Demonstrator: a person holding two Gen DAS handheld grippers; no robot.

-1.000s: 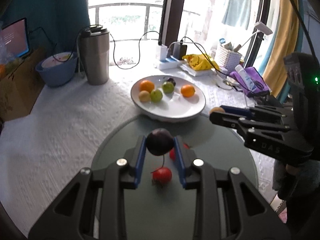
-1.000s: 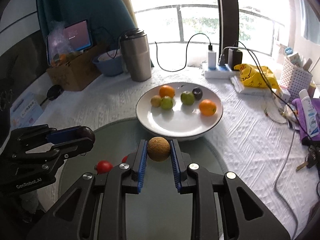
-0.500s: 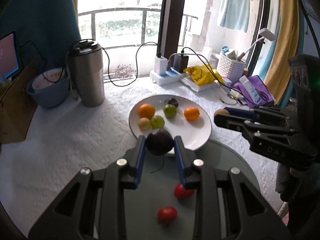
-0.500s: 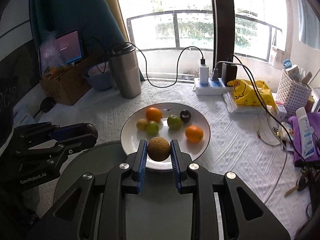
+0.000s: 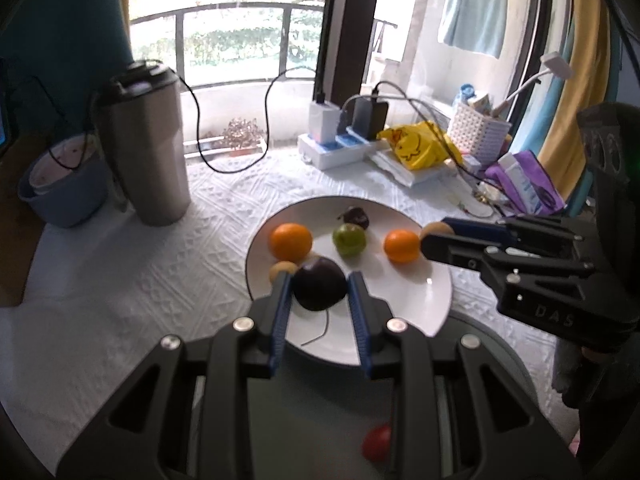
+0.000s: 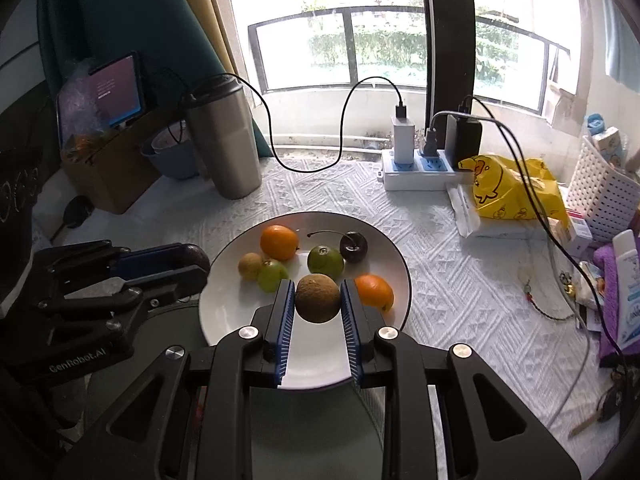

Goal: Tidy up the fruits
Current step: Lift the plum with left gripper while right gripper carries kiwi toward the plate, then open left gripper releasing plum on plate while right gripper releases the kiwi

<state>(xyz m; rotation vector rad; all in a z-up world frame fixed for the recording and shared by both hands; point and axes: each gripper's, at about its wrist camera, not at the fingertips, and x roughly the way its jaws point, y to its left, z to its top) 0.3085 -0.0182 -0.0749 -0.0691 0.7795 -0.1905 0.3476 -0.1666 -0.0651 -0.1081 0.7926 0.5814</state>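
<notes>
**Ana:** White quilted cloth covers the table (image 6: 460, 264), with a window behind. Why are both tools poised over the white plate (image 6: 224, 312)?

**Ben:** Each carries a fruit, I'd say for dropping off. The left gripper (image 5: 319, 292) pinches a dark plum (image 5: 320, 282) at the centre of its frame, above the plate's near rim; the right gripper (image 6: 317, 300) pinches a brown kiwi (image 6: 318, 297), low centre in its view.

**Ana:** And the plate already holds some?

**Ben:** Yes: two oranges (image 6: 279, 242), green fruits (image 6: 325, 259) and a cherry (image 6: 353, 246) cluster toward the far side, leaving the bare near half for newcomers.

**Ana:** Anything left over?

**Ben:** One red tomato (image 5: 377, 442) lies on the dark round mat (image 5: 496, 360), bottom of the left view. A steel tumbler (image 6: 222, 140) stands upper left, clear of the plate.
</notes>
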